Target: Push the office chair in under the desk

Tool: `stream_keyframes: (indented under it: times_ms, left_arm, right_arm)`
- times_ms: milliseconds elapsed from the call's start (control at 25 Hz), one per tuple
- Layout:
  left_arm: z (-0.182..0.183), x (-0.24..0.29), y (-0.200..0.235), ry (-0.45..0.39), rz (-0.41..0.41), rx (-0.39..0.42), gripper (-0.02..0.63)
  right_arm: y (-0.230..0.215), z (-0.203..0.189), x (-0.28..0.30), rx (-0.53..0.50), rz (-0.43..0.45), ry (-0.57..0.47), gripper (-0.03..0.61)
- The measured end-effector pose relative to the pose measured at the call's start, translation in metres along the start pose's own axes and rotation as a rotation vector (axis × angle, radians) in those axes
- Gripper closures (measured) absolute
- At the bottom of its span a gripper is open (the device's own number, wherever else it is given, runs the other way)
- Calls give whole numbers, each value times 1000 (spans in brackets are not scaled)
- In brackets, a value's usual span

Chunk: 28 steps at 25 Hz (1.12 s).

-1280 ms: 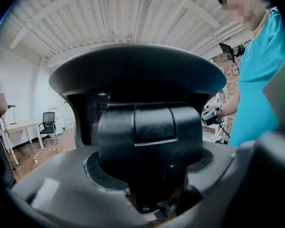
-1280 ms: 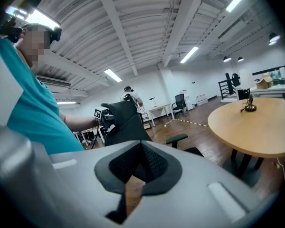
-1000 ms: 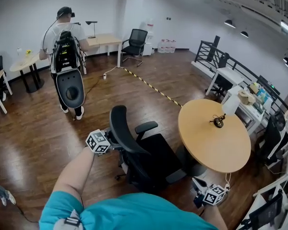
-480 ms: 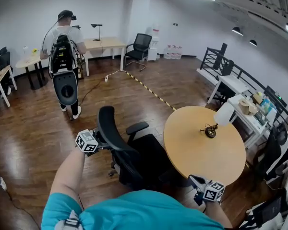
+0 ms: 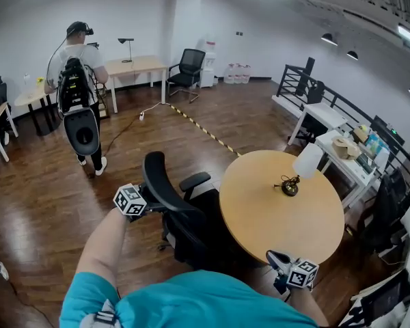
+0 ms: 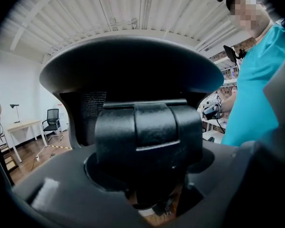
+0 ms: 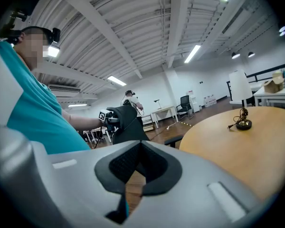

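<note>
The black office chair (image 5: 165,183) stands at the left side of the round wooden desk (image 5: 280,214), its seat partly under the desk's edge. My left gripper (image 5: 152,202) is behind the chair's back, and its wide-set jaws are closed round the thick black bracket (image 6: 147,137) under the headrest (image 6: 133,75). My right gripper (image 5: 278,258) hovers at the desk's near edge, shut and empty. In the right gripper view the right gripper (image 7: 141,148) points past the desk top (image 7: 237,146) toward the chair back (image 7: 126,122).
A small lamp with a white shade (image 5: 297,173) stands on the desk. A person with a backpack (image 5: 75,108) stands at the far left. Striped tape (image 5: 205,132) crosses the wooden floor. White desks with clutter (image 5: 342,149) and dark chairs line the right side.
The chair has rolled right toward the desk, its seat now partly under the edge, with my left gripper still on its back. The right gripper has stayed at the desk's near edge.
</note>
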State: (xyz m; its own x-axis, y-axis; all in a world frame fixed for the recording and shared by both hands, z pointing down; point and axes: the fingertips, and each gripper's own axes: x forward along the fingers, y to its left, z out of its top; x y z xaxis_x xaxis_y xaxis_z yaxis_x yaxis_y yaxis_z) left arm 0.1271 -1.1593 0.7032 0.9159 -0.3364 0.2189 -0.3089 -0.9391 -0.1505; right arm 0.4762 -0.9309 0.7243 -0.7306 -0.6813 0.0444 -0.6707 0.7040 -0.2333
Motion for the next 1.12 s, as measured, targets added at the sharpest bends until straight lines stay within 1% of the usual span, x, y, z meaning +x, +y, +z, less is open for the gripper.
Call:
stream_keyframes:
  times_ms: [200,360,520,600,680,720,760,880,960,1040,1120]
  left_arm:
    - [1,25,16,3,-9,-11,179]
    - [-1,7,28,9,-33,-14,176]
    - [-7,17,29,-17,-27,-19,171]
    - [-8,16,27,-39,-12,-36,172]
    - [-7,10,27,-68,21,-68,159]
    - [-6,5,28,-81,46,-83,144]
    - [-4,0,30,-92,79,-98,143]
    - [0,-16,31,-132,213,-164,144]
    - [-8,-27,23,-151,290,-217,144]
    - [-24,-40,1,-160,325,-262,162]
    - [-42,-58,-27,-188,347,-314,215]
  right_arm:
    - [-10,-3,-10,6,-30,3,578]
    - [-1,-3,-5,8,-50,4,578]
    - [-21,-10,-11,5,-51,13,578]
    - [-23,-11,-11,3,-40,11,578]
    - [-21,-11,-8,3,-27,7,578]
    - [-20,-10,-7,5,-19,7,578]
    - [-20,-8,-6,8,-10,9,578]
    - [-33,-3,-8,29,23,8,578]
    - [-48,-5,-5,48,57,5,578]
    - [-56,-14,8,64,102,8,578]
    - [-57,-27,26,86,149,13,578]
